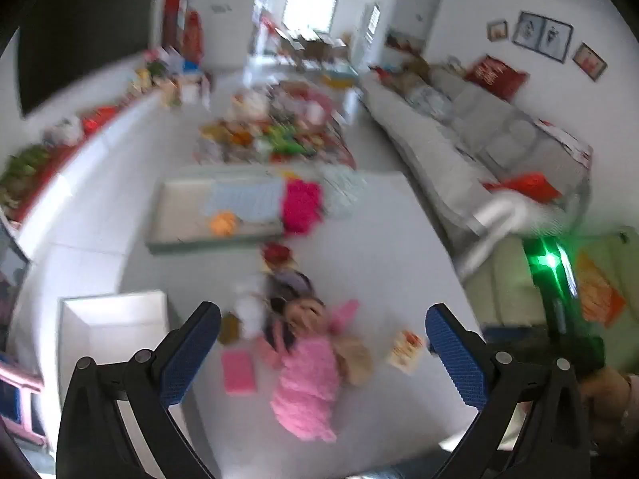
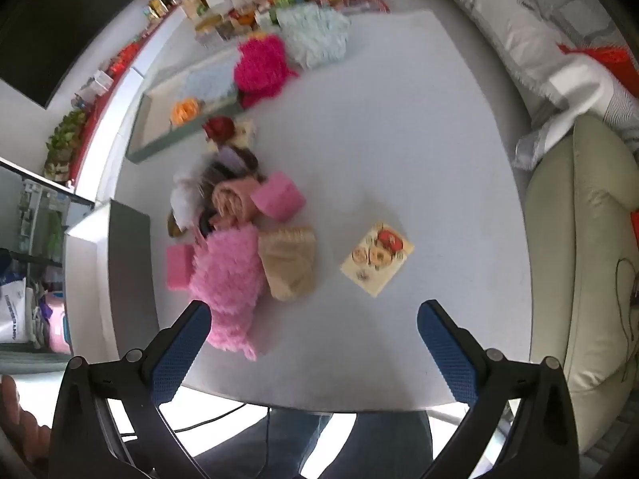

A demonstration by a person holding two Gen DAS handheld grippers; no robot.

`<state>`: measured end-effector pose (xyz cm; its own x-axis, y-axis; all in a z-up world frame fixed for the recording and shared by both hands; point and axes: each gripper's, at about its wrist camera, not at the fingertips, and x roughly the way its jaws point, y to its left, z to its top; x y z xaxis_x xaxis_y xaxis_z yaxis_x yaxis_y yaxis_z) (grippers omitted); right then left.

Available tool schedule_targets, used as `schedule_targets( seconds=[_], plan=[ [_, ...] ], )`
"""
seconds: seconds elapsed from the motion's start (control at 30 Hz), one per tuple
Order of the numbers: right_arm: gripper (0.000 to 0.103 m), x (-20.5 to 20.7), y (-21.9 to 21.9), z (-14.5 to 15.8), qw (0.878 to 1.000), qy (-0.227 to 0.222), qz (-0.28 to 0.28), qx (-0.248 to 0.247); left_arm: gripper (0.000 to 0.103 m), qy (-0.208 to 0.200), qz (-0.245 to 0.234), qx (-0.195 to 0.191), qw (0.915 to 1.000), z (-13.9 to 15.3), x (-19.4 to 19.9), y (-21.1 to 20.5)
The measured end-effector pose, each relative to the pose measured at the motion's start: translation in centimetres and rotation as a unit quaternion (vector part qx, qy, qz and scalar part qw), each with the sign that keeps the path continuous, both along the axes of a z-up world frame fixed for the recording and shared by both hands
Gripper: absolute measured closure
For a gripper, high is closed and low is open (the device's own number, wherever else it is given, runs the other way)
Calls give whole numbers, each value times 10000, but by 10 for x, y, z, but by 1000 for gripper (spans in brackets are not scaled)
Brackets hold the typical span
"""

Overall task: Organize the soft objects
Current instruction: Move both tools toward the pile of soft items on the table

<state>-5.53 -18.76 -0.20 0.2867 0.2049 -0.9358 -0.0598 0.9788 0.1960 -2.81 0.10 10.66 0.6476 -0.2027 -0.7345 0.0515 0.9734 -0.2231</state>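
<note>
A heap of soft things lies on the white table (image 2: pixel 399 139): a fluffy pink piece (image 2: pixel 227 279) (image 1: pixel 307 387), a beige knit cloth (image 2: pixel 289 263), a rolled peach towel (image 2: pixel 233 203), a pink block (image 2: pixel 279 195) and a flat pink pad (image 2: pixel 177 265). Apart from the heap lies a printed square cloth (image 2: pixel 377 257) (image 1: pixel 405 349). A grey-green tray (image 2: pixel 159 135) (image 1: pixel 191 235) holds an orange soft item (image 2: pixel 184 109), with a magenta fluffy piece (image 2: pixel 259 66) over its end. My left gripper (image 1: pixel 321 343) hangs open above the heap. My right gripper (image 2: pixel 313 343) is open over the table's near edge, holding nothing.
A pale blue fluffy piece (image 2: pixel 313 36) sits at the table's far end. A white box (image 1: pixel 116 319) stands at the table's left. A grey sofa (image 1: pixel 459 147) runs along the right, a cream armchair (image 2: pixel 587 259) beside it. A person's legs (image 2: pixel 339 439) show below the table edge.
</note>
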Motion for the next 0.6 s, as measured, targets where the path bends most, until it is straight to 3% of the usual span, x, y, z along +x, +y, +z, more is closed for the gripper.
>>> schedule_targets(
  seconds=[0.07,0.13,0.23,0.4,0.6],
  plan=[
    [0,3,0,7,9999,-102,-30,22,0,386,1,41,9992,-8,14,3],
    [0,7,2,9,9999,-100,-62,28,0,902,36,366,9952,-21,28,4],
    [0,12,3,7,9999,65,-125,27,0,1617,89,761,9839,-49,34,0],
    [0,4,7,-13,9977,664,-135,42,0,2152,165,582,9747,-80,18,15],
    [0,0,7,-23,9955,903,-244,124,0,2659,208,349,9631,-106,16,35]
  ],
)
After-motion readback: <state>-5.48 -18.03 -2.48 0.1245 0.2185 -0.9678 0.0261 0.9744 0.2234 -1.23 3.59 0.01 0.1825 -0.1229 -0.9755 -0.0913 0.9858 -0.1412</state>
